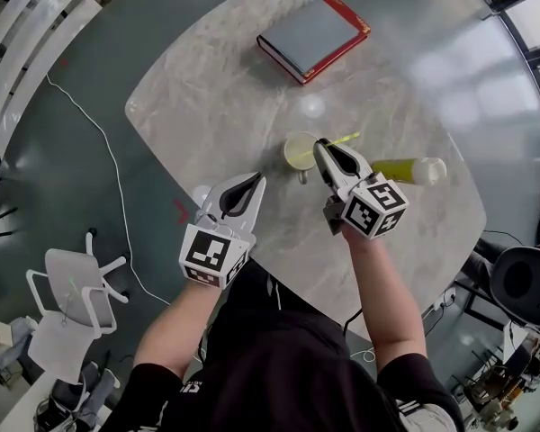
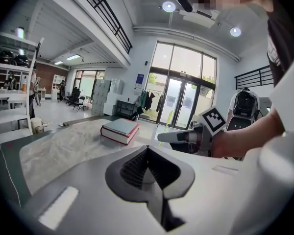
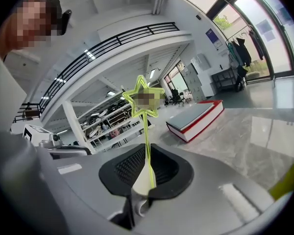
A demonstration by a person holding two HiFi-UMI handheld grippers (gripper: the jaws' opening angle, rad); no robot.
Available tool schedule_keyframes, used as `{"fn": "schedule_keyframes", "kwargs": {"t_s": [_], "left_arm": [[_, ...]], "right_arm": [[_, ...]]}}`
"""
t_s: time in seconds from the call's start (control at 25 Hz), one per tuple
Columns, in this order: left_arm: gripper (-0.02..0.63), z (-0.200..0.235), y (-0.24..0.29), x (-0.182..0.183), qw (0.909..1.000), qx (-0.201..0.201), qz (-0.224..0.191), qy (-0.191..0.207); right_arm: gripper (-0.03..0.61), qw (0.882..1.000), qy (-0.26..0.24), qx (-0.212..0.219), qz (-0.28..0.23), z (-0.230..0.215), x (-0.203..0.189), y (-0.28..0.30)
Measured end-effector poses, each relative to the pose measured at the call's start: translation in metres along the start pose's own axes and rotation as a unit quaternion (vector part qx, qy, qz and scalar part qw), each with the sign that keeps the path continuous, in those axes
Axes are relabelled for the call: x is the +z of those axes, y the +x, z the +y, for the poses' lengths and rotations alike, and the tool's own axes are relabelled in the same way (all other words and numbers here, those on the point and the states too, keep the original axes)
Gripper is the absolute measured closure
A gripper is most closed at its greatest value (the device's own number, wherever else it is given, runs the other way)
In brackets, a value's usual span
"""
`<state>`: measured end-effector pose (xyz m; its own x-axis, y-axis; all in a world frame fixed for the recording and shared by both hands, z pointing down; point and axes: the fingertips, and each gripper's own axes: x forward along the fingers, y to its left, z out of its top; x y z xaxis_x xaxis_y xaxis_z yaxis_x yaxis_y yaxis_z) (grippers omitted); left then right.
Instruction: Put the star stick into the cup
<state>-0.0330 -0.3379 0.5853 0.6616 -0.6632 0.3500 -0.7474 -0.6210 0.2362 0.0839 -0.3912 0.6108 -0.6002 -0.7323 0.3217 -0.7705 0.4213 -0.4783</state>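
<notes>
We saw the right gripper [image 1: 319, 142] reaching out over the middle of the marble table [image 1: 216, 106]. Its jaw tips were just over the right rim of the cup [image 1: 286, 151]. In the right gripper view, the right gripper's [image 3: 146, 151] jaws were drawn almost together on the thin star stick [image 3: 147, 126], which was pinched between their tips. The stick rose upright from the jaws with the star at its top. From the head view, the star stick [image 1: 344, 139] slanted up and to the right from the cup's edge. We could not tell whether its lower end was inside the cup.

The left gripper [image 1: 259, 177] hung over the near left edge of the table, well apart from the cup. In its own view, the left gripper's [image 2: 147, 151] jaws were closed tip to tip, and we saw nothing between them. That view also showed the right gripper [image 2: 160, 137] off to the right, level above the tabletop.

A red-edged book [image 1: 313, 36] with a grey cover lay flat at the far side of the table. It also showed in the left gripper view [image 2: 120, 129] and the right gripper view [image 3: 196, 119]. A yellow-green bottle [image 1: 409, 170] lay on its side just right of the right gripper. On the floor to the near left stood a white chair [image 1: 76, 286], with a thin cable [image 1: 108, 151] trailing past it.
</notes>
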Motion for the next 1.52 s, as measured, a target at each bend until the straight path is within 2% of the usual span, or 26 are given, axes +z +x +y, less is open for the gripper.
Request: {"fn": "schedule_keyframes", "kwargs": {"t_s": [0.2,0.4,0.56,0.72,1.12,1.36,1.52], "left_arm": [[0.612,0.004,-0.006,-0.002,0.9999,0.01,-0.001,-0.004],[0.614,0.01,-0.014,-0.002,0.9997,0.024,-0.005,-0.006],[0.612,0.009,-0.02,0.002,0.9995,0.028,-0.011,-0.005],[0.613,0.003,-0.024,0.009,0.9993,0.031,-0.02,-0.005],[0.613,-0.015,-0.05,0.027,0.9988,0.034,-0.035,0.002],[0.612,-0.031,-0.066,0.047,0.9986,0.03,-0.042,0.008],[0.612,-0.048,-0.075,0.053,0.999,0.014,-0.039,-0.017]], "right_arm": [[0.518,1.0,0.0,-0.022,0.013,-0.011,-0.009,0.002],[0.431,0.999,0.009,-0.031,0.028,-0.013,-0.02,0.002],[0.395,0.999,0.021,-0.032,0.035,-0.012,-0.027,-0.003],[0.314,0.998,0.042,-0.031,0.045,-0.012,-0.033,-0.011],[0.326,0.995,0.087,-0.025,0.041,0.0,-0.04,-0.046],[0.364,0.997,0.071,-0.013,0.024,0.024,-0.028,-0.08],[0.385,0.998,0.057,-0.007,0.008,0.041,-0.018,-0.104]]}}
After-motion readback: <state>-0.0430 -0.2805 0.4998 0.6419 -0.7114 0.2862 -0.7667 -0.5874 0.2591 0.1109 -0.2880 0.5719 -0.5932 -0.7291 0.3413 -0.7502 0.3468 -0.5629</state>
